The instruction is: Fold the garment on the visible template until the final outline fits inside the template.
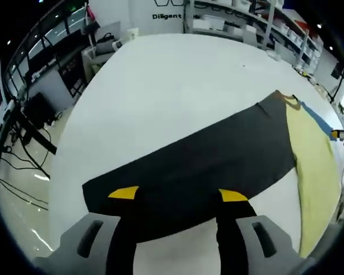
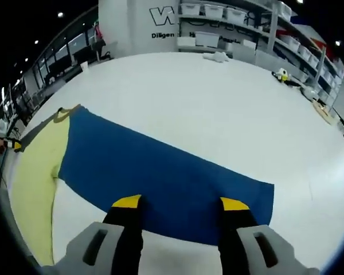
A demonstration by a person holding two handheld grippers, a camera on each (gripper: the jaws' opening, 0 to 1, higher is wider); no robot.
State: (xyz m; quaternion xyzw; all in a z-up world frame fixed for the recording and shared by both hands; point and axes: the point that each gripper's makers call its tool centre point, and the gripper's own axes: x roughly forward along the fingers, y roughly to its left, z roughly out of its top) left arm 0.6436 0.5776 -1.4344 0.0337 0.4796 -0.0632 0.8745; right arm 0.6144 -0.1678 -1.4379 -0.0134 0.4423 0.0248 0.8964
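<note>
left gripper (image 1: 179,195) fingers wide – over garment (image 1: 206,154) | right gripper (image 2: 180,202) fingers wide – over garment

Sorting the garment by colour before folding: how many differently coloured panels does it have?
3. A dark grey panel lies ahead of the left claw, a blue panel ahead of the right claw, and a yellow panel sits between them. More may be hidden underneath.

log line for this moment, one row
stage: pre-fold | garment: spread flat on white table, grey sleeve, yellow body, blue sleeve | left gripper: open over grey sleeve | right gripper: open over blue sleeve
</note>
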